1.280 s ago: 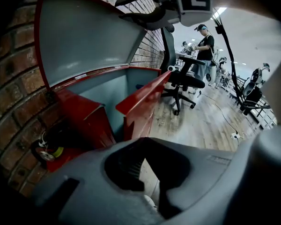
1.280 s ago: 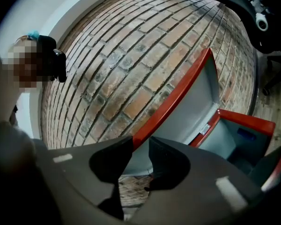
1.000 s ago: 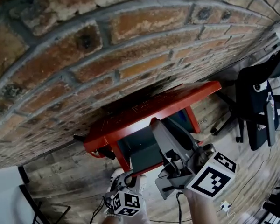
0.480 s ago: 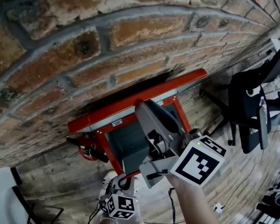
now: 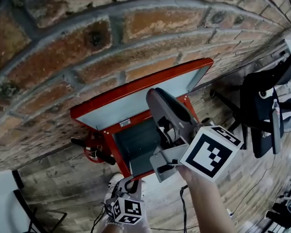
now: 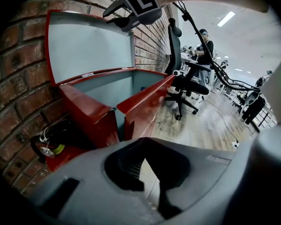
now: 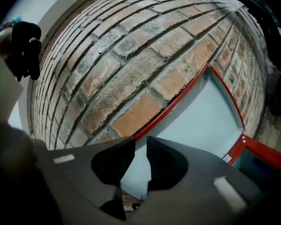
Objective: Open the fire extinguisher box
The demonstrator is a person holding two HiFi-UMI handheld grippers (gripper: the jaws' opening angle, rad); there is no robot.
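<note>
Now the fire extinguisher box (image 5: 111, 152) stands on the plank floor (image 5: 63, 188), its back to the brick wall (image 5: 87, 42). Its lid (image 5: 136, 103) is raised and stands up along the bricks, with the pale grey inner face turned toward the room. The red body is open at the top, and its dark interior shows in the head view.

The right gripper (image 5: 157, 98) reaches over the open box from the near side, with its tips up at the lid's free red edge. Its jaws have just been closing and now stand a narrow gap apart. Through that gap only the lid's pale face and red rim show beyond, and nothing is pinched between the pads. Whether the tips touch the lid cannot be told.

The left gripper (image 5: 128, 184) hangs low on the near side of the box and points down at the floor in front of it. Its fingertips meet, and nothing is between them.

Left of the box, close to the wall, lies a small red round object (image 5: 94, 152) with dark parts. A black office chair (image 5: 264, 115) stands on the floor well to the right. Farther off along the wall a person (image 6: 206, 36) is at a row of desks.
</note>
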